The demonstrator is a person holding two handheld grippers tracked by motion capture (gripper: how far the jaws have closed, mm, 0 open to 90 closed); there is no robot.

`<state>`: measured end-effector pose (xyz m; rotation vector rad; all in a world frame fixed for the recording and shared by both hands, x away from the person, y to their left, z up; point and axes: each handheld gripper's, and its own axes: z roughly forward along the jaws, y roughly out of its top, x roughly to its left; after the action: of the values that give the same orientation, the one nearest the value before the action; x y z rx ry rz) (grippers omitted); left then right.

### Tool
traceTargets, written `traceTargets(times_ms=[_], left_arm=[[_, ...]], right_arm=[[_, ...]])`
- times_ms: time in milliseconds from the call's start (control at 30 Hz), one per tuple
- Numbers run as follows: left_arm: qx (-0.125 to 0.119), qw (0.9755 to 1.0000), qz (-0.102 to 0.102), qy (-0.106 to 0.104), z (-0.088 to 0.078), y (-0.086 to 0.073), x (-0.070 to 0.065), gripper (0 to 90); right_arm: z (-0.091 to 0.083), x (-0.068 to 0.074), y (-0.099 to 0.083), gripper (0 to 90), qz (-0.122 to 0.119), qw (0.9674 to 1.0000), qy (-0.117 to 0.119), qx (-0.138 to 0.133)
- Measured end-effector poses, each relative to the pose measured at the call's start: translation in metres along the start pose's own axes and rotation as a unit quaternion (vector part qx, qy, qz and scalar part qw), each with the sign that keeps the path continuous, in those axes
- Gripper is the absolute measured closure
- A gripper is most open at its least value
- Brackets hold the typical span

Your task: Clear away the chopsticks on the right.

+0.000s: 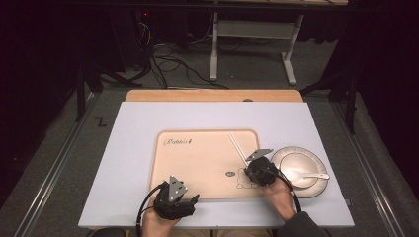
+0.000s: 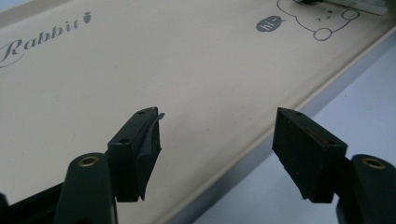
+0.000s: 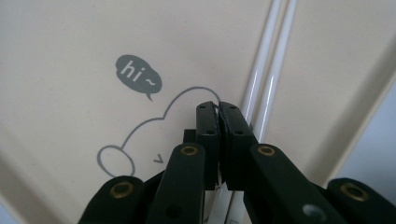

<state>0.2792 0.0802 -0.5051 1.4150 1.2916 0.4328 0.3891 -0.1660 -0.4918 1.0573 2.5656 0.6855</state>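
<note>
Dark room, white tabletop (image 1: 128,163). My right gripper (image 3: 218,108), jaws pressed together, apparently pinching the white chopsticks (image 3: 261,88) on the beige rabbit-print tray (image 1: 197,168), right of centre; not lifted. Left gripper (image 2: 217,135) spread, idle.

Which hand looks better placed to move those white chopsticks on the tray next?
The right. The right gripper is shut, apparently on the chopsticks, on the tray. The left gripper stands open at the tray's near edge, far from them.
</note>
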Motion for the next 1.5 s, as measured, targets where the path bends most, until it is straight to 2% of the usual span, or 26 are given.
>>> traceTargets(times_ms=[267,567,733,767,933,1500], left_arm=[[-0.001,1.0,0.001,0.005,-0.001,-0.002,-0.001,32.6],[-0.002,1.0,0.002,0.009,-0.005,-0.003,0.0,32.6],[-0.004,0.9999,0.003,0.012,-0.007,-0.004,0.0,32.6],[-0.004,0.9999,0.003,0.012,-0.007,-0.004,0.0,32.6],[-0.006,0.9999,0.001,0.013,-0.008,-0.004,0.0,32.5],[-0.007,0.9998,0.015,0.014,-0.009,-0.005,0.0,32.2]], right_arm=[[0.0,-0.005,0.0,88.0,0.004,1.0,-0.004,-0.002],[0.001,-0.007,0.001,85.8,0.009,0.9999,0.004,-0.004],[-0.001,-0.006,0.001,82.3,0.007,0.9999,0.005,-0.013],[-0.003,-0.005,0.001,81.9,0.012,0.9998,0.004,-0.015],[-0.005,-0.006,0.001,81.9,0.006,0.9998,0.007,-0.02],[-0.019,0.0,0.003,76.2,-0.004,0.9983,0.038,-0.043]])
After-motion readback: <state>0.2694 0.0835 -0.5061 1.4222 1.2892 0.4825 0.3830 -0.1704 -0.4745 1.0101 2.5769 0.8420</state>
